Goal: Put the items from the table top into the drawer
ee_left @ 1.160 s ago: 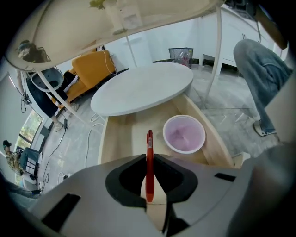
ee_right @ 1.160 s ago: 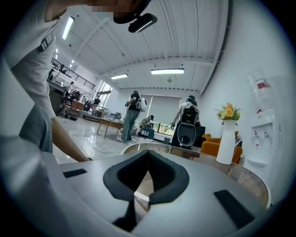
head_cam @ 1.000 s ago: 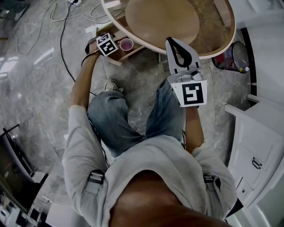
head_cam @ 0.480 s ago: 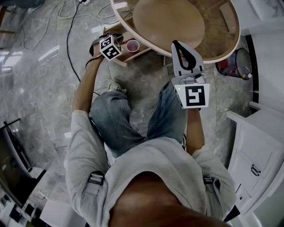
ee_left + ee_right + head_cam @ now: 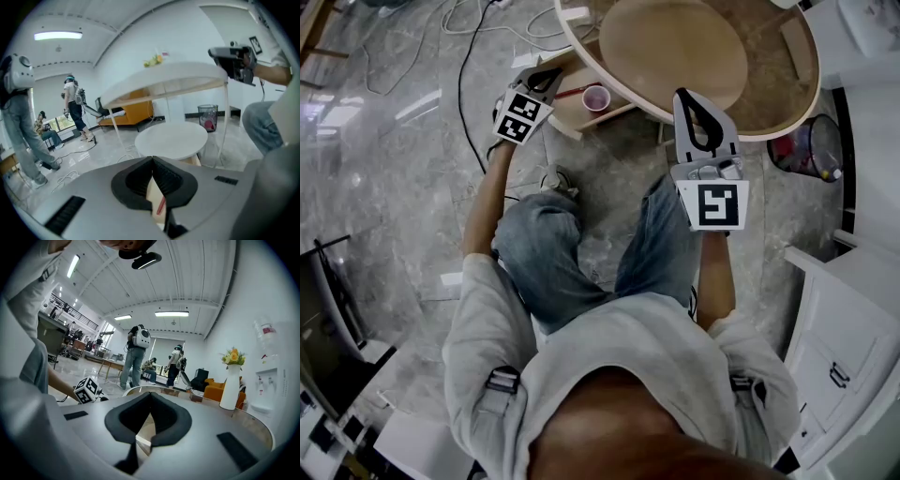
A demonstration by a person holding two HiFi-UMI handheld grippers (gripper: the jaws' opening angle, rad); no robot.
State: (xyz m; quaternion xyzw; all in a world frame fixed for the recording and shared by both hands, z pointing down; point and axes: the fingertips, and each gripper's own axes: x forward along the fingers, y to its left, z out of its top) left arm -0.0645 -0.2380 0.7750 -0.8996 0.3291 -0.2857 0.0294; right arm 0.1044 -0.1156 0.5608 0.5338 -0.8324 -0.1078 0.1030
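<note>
Tongs: left [image 5: 549,77] just clenched, empty; right [image 5: 685,97] clenched, empty. Cup [image 5: 596,97] in drawer [image 5: 570,111]: head view only.

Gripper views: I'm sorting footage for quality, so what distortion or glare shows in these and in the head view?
Left gripper view: heavy fisheye bending, black corners, bright ceiling light. Right gripper view: same fisheye, black corners. Head view: pale glare on the glossy floor.

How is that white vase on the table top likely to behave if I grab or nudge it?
The white vase is tall and narrow with flowers on top, so it will probably tip if pushed high. Its smooth sides look slippery and possibly breakable. The table top looks glossy, so it could slide.
</note>
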